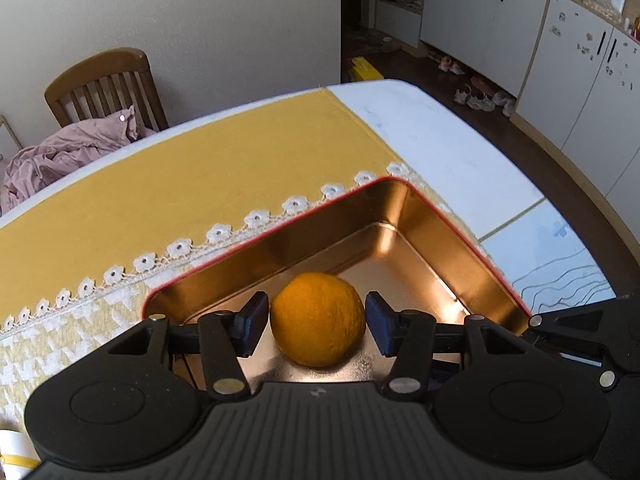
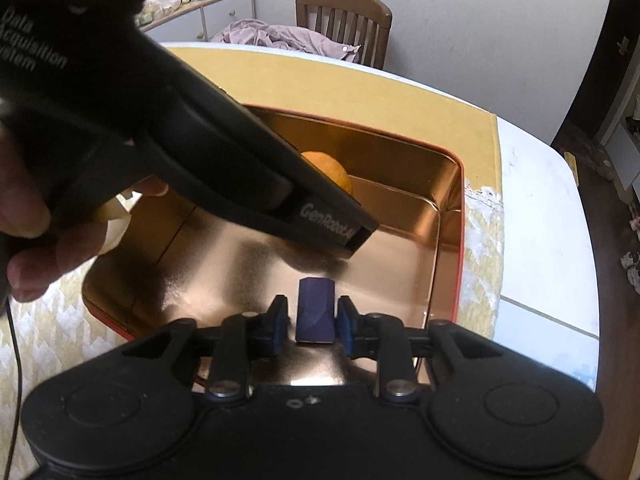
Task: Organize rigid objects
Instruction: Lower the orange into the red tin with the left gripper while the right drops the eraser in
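Although both pieces already sit inside the copper-lined tin (image 1: 436, 216), neither looks gripped: the orange ball (image 1: 318, 319) rests on the tin floor directly ahead of the left gripper (image 1: 317, 324), between its two blue pads (image 1: 254, 322), which stand apart with a sliver of gap on each side. Being round, it has no long axis and points nowhere, so this gripper could draw back or close without turning. In the right wrist view the small dark purple block (image 2: 315, 309) stands on the tin floor between the fingers of the right gripper (image 2: 313, 322), its long axis running away from the camera along the fingers, the tapered end pointing toward the far wall. The jaws there are parted too, with a clear gap on the left; whether the right pad touches I cannot tell. The left gripper's body crosses above the tin, hiding most of the ball. The tin lies on a yellow tablecloth (image 1: 208, 168) over a white table (image 1: 432, 128)
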Available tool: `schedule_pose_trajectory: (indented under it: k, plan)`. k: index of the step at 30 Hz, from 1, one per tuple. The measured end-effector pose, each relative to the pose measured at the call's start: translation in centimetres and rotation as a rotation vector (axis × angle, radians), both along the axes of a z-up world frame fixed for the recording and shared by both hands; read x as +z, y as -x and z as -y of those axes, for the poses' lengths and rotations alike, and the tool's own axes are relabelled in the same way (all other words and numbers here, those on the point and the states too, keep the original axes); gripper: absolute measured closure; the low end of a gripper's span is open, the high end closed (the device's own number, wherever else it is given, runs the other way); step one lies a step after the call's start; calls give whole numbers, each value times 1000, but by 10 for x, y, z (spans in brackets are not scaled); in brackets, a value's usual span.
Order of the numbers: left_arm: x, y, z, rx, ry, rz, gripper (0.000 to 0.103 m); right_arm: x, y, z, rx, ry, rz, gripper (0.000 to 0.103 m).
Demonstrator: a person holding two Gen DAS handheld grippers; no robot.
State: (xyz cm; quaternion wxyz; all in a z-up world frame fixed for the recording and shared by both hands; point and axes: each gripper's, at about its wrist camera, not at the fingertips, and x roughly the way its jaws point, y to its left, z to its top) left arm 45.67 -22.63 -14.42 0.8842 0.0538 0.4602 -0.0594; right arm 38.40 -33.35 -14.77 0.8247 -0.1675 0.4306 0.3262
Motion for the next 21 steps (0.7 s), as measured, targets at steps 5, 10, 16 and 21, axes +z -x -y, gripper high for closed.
schedule_pose_trajectory:
  k: [5, 10, 16, 21]
  plan:
    - [13, 8, -4, 14, -6, 39, 42, 7, -1, 11, -39, -51, -19, 73]
    - [26, 21, -11, 52, -9, 72, 41, 19, 1, 24, -78, -118, -28, 62]
    - [49, 47, -26, 69, -4, 130, 41, 35, 13, 34, -103, -169, -9, 51]
    - [66, 77, -35, 62, -13, 184, 41, 49, 28, 37, -105, -198, 14, 45]
